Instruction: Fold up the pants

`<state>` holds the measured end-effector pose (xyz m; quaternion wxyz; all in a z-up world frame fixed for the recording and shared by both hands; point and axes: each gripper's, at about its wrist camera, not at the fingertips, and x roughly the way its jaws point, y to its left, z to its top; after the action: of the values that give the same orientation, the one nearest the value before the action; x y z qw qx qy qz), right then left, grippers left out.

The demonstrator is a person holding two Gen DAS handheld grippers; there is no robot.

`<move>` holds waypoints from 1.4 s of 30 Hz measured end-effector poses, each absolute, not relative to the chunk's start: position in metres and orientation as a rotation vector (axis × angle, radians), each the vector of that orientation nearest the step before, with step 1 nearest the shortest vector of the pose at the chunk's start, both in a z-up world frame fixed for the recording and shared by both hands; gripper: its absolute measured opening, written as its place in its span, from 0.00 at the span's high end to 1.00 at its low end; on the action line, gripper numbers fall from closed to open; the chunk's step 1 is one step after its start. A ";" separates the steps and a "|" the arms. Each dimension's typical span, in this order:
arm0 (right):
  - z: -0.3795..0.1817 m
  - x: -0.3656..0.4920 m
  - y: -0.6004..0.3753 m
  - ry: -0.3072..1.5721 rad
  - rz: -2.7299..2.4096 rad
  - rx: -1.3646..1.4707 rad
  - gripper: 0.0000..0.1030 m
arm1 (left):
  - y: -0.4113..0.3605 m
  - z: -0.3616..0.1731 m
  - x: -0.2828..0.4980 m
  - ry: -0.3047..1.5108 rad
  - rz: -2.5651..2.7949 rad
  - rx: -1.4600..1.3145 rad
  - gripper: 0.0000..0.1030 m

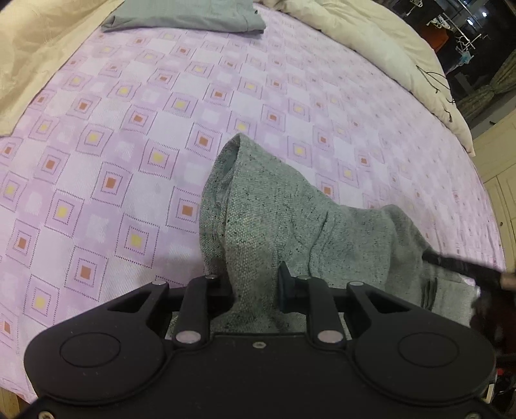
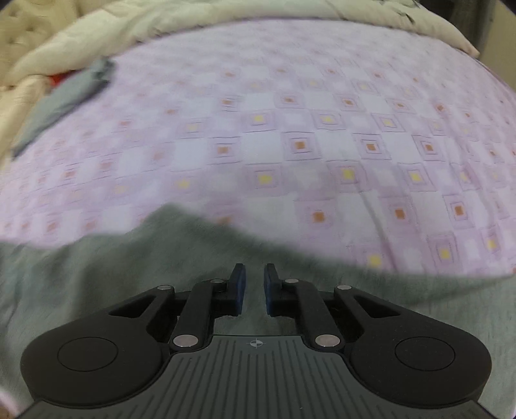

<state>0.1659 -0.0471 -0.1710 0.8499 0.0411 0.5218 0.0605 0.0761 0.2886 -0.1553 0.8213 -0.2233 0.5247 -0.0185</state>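
Grey speckled knit pants [image 1: 290, 225] lie bunched on the pink patterned bedspread [image 1: 129, 145]. My left gripper [image 1: 254, 283] is shut on a fold of the pants and holds it lifted, the cloth peaking ahead of the fingers. The other gripper shows blurred at the right edge of the left wrist view [image 1: 464, 267]. In the right wrist view the pants [image 2: 129, 264] spread flat under my right gripper [image 2: 254, 287], whose blue pads [image 2: 239, 287] stand a small gap apart with nothing between them. This view is motion-blurred.
A folded grey garment [image 1: 187, 16] lies at the far edge of the bed, also seen blurred in the right wrist view [image 2: 71, 93]. A cream duvet [image 1: 387, 48] is heaped along the far and left sides. Cream cabinets [image 1: 496, 180] stand to the right.
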 end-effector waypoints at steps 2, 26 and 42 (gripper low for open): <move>-0.165 0.131 -0.043 1.093 0.158 0.076 0.89 | 0.286 -0.149 0.075 1.102 -0.043 -0.466 0.73; -0.170 0.029 -0.095 1.118 0.383 0.248 0.89 | 0.158 -0.018 0.049 0.855 -0.034 -0.332 0.87; -0.143 0.036 -0.218 1.033 0.343 0.367 0.88 | -0.025 0.013 0.079 0.700 -0.274 -0.123 0.98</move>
<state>0.0357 -0.2183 -0.1432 0.8395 0.1735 0.4887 0.1624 0.0788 -0.0246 0.0133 0.9282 -0.0603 0.3418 -0.1339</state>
